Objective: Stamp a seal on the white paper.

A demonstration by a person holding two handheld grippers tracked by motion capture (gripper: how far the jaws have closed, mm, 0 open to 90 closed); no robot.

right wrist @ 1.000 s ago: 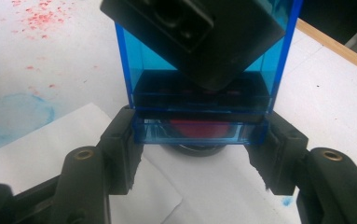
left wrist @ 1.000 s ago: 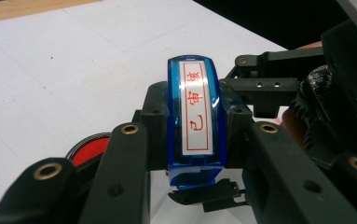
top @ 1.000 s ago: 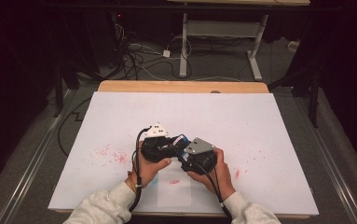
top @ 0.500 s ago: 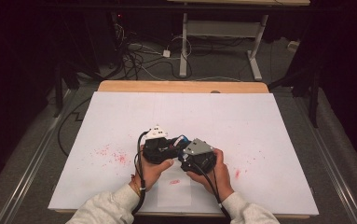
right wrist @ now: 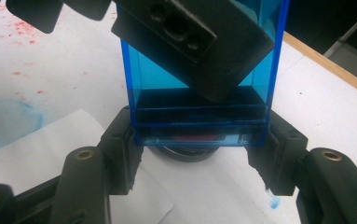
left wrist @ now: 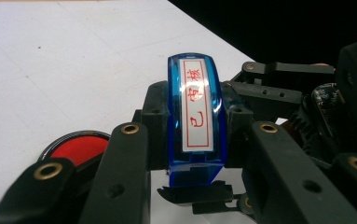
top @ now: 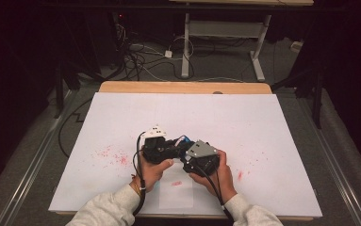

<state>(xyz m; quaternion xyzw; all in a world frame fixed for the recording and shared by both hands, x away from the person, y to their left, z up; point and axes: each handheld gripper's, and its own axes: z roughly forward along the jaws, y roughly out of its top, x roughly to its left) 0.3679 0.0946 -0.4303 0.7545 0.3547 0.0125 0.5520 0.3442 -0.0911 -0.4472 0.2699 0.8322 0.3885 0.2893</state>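
Now both hands close together at near-centre of surface (top: pixel 263 122), left hand-held gripper (top: pixel 166 149) and right hand-held gripper (top: pixel 194 157) both clamped on blue stamp (left wrist: pixel 195 116), stamp upright between them, over red ink pad (left wrist: pixel 76 148).

Stamp (left wrist: pixel 195 116): glossy translucent blue plastic. Table sheet (top: pixel 263 122): matt white paper, red-stained.

I see the stamp (top: pixel 182 140) near the middle of the sheet (top: pixel 263 122), between my left gripper (top: pixel 171 149) at its nine o'clock and my right gripper (top: pixel 187 157) at four. The ink pad (left wrist: pixel 80 149) lies under it, and a paper slip (top: pixel 176 190) at six o'clock.
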